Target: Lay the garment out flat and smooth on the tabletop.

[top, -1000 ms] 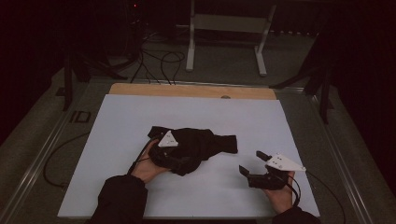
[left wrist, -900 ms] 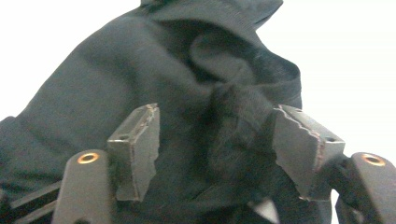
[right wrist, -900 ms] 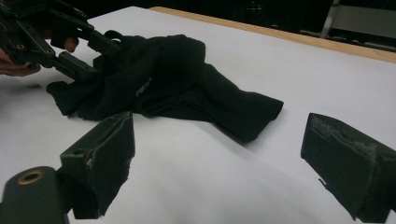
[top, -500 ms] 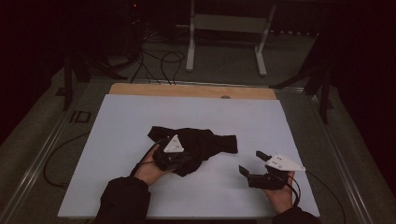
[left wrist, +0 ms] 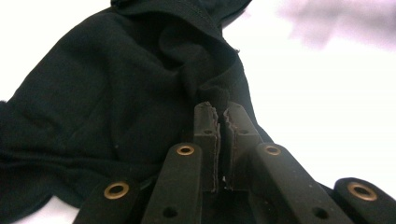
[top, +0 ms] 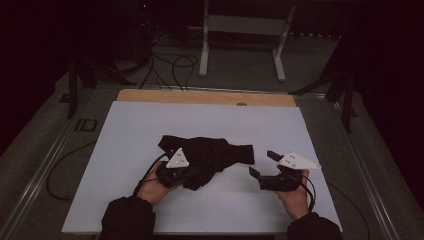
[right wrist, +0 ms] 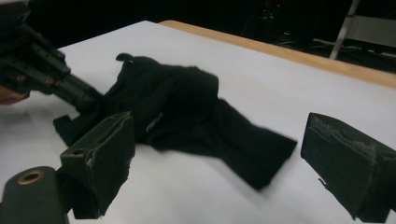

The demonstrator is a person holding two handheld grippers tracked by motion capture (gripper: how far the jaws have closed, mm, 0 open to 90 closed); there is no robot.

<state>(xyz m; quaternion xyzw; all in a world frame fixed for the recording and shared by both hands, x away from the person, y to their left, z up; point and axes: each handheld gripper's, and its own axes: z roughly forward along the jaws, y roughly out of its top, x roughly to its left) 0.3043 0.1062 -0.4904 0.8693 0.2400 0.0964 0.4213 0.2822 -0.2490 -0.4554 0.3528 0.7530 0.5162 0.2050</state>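
A crumpled black garment [top: 215, 152] lies in the middle of the white table top [top: 130, 135]. My left gripper [top: 189, 174] is at the garment's near left edge, with its grey plate on top. In the left gripper view the jaws of this gripper [left wrist: 220, 111] are pressed together on a fold of the black cloth [left wrist: 116, 93]. My right gripper [top: 263, 163] stands open to the right of the garment's sleeve end, not touching it. From the right gripper view the garment [right wrist: 187, 107] lies ahead between the wide-apart jaws of the right gripper [right wrist: 224, 154], and the left gripper [right wrist: 42, 70] is at its far side.
A wooden strip [top: 200, 96] runs along the table's far edge. Beyond it stand a metal frame [top: 240, 45] and loose cables [top: 165, 62] on the floor. Bare white surface surrounds the garment on all sides.
The left gripper has shifted a little toward the near edge with the cloth in it, bunching the garment slightly. The right gripper has stayed in place.
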